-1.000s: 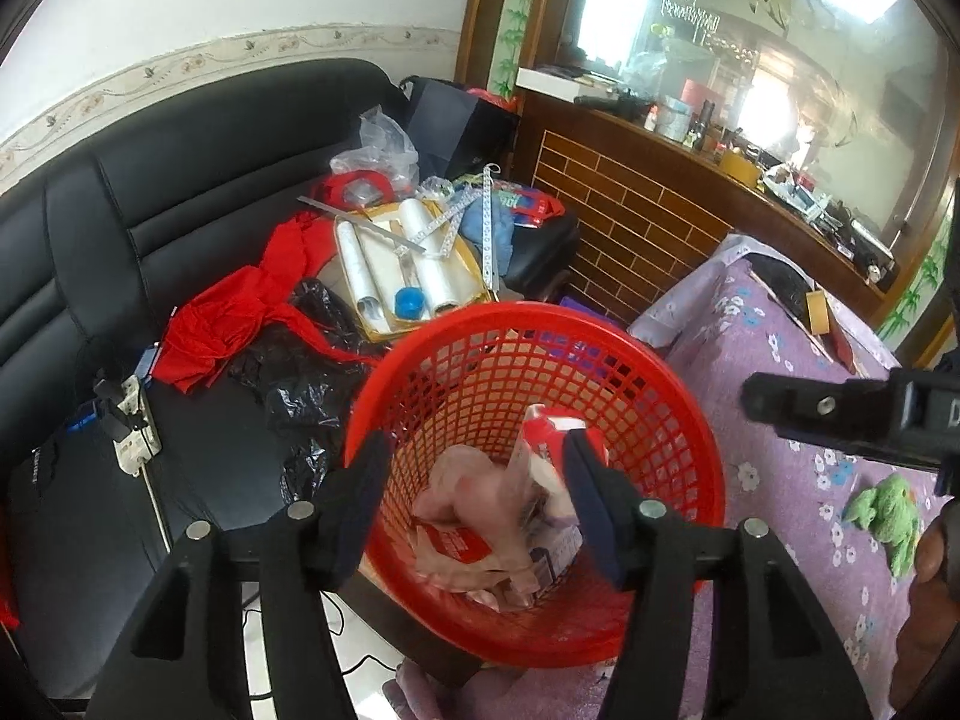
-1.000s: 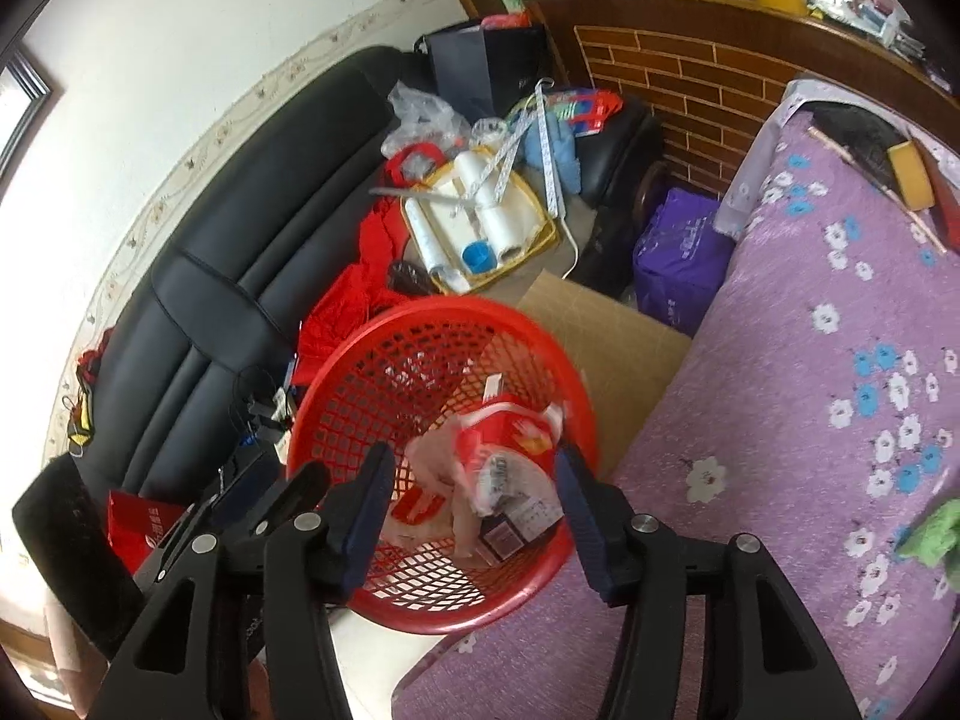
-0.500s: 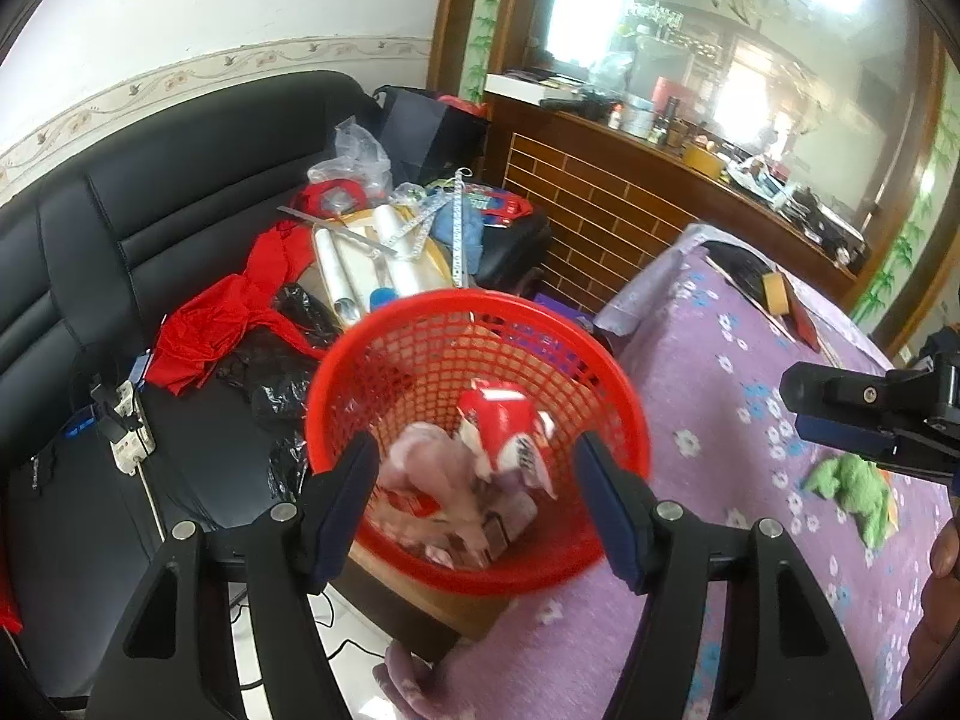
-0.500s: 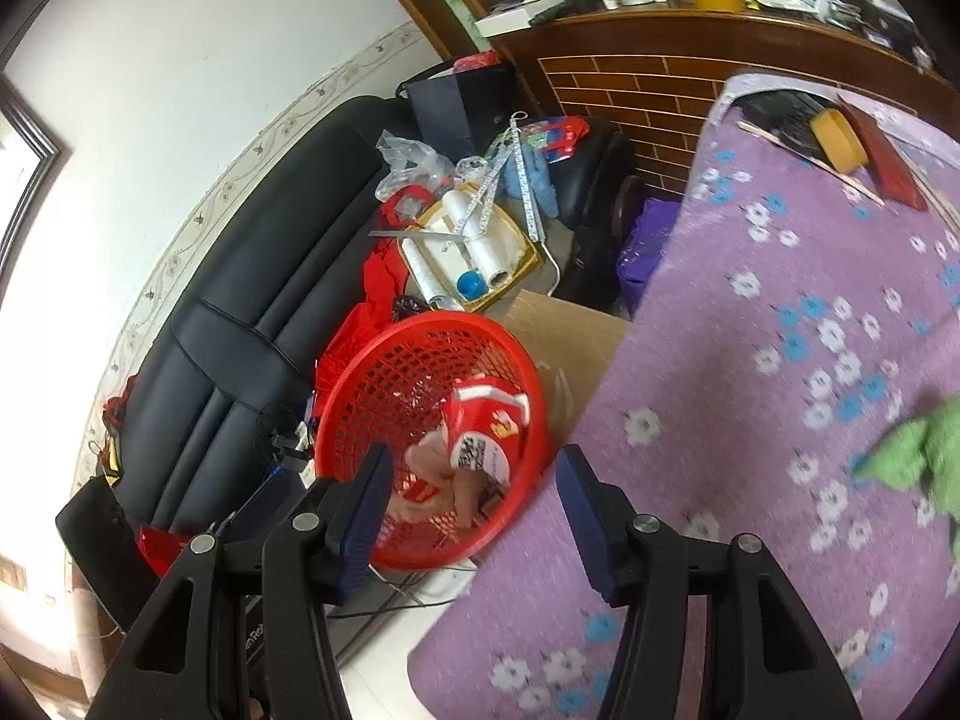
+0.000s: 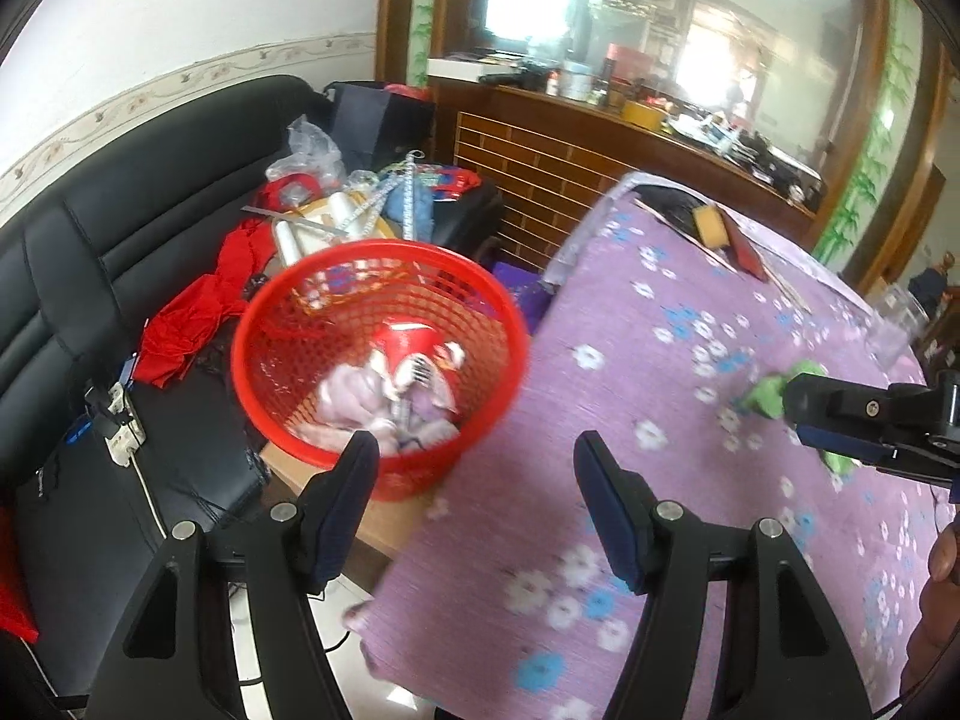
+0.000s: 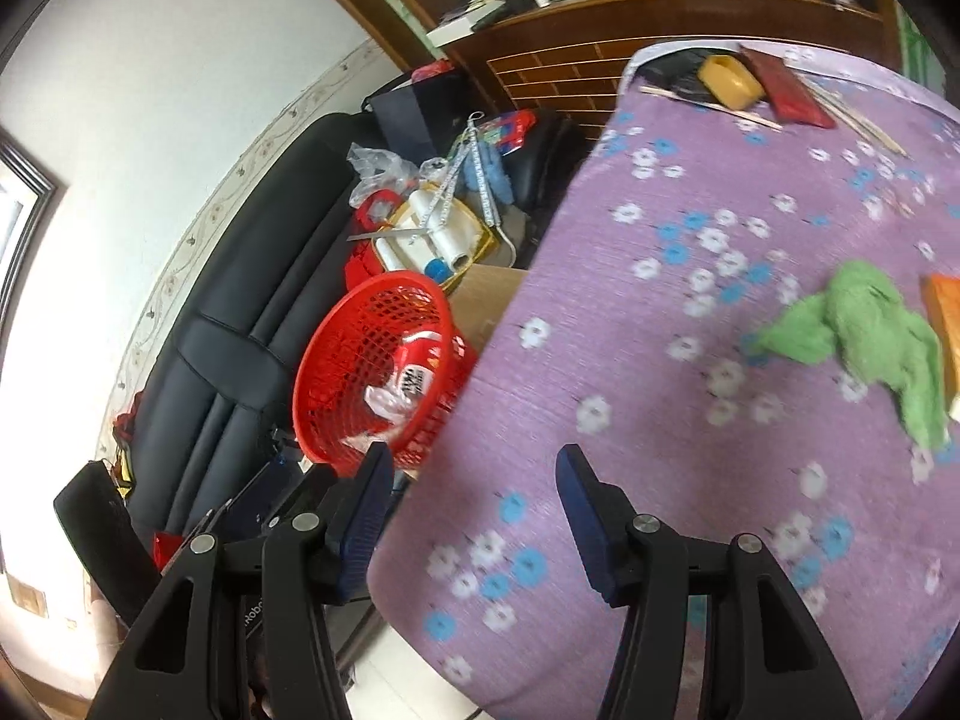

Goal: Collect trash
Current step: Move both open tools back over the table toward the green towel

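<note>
Nearest me, my left gripper (image 5: 477, 459) has its jaws apart with nothing between them, hanging over the edge of the surface (image 5: 690, 540), which wears a purple cloth printed with white and blue flowers. My right gripper (image 6: 474, 471) is spread the same way and carries nothing; it hangs above that same cloth edge, and its dark fingers also poke in from the right of the left wrist view.

Just past the surface's edge stands the red mesh basket (image 5: 384, 276), off the surface and resting on a brown box beside it. Inside it I see crumpled pale wrappers and a red-and-white packet (image 5: 414, 354).

Further out on the cloth lies a crumpled green rag (image 6: 864, 330), with an orange block (image 6: 945, 324) touching its right side.

Beyond the basket sits a black sofa (image 5: 138, 228) piled with red fabric, white rolls and bags. At the far end of the surface I make out a yellow block (image 6: 729, 81) and a dark red flat item
</note>
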Demonstrator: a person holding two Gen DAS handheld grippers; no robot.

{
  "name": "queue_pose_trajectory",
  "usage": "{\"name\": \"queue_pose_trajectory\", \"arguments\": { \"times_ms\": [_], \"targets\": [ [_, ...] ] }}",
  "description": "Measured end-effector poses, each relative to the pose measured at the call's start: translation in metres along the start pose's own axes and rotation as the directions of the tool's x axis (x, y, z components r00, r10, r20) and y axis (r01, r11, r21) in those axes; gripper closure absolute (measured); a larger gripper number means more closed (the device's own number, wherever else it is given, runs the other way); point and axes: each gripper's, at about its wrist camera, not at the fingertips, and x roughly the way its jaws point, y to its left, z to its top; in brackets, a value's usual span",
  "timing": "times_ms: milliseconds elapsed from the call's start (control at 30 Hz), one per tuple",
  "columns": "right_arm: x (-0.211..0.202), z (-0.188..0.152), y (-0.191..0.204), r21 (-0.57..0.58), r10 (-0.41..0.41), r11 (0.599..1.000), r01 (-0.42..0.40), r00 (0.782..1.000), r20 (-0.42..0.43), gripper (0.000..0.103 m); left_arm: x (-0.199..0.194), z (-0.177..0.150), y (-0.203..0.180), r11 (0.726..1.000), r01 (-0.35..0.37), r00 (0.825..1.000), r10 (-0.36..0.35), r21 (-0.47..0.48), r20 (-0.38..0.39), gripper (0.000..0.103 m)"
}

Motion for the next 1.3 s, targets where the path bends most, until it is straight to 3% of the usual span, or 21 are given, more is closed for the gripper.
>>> {"name": "queue_pose_trajectory", "arguments": {
  "times_ms": [433, 800, 1033, 1300],
  "targets": [
    [-0.083, -0.029, -0.067, 0.082, -0.031, 0.996, 0.023, 0.995, 0.094, 0.042, -0.025, -0.011, -0.104, 0.986, 0.081, 0.997, -0.082, 0.148, 0.003, 0.037],
    [-0.140, -0.038, -0.149, 0.188, -0.083, 0.981, 0.054, 0.986, 0.147, 0.042, -0.032, -0.016, -0.179, 0.966, 0.127, 0.992, -0.124, 0.225, -0.028, 0.037],
    [-0.163, -0.036, -0.203, 0.260, -0.132, 0.962, 0.082, 0.975, 0.180, 0.042, -0.032, -0.017, -0.204, 0.958, 0.134, 0.991, -0.125, 0.254, -0.051, 0.037],
    [-0.166, -0.019, -0.259, 0.321, -0.219, 0.934, 0.155, 0.960, 0.173, 0.042, -0.033, -0.017, -0.202, 0.961, 0.113, 0.993, -0.100, 0.254, -0.064, 0.037]
  ]
}}
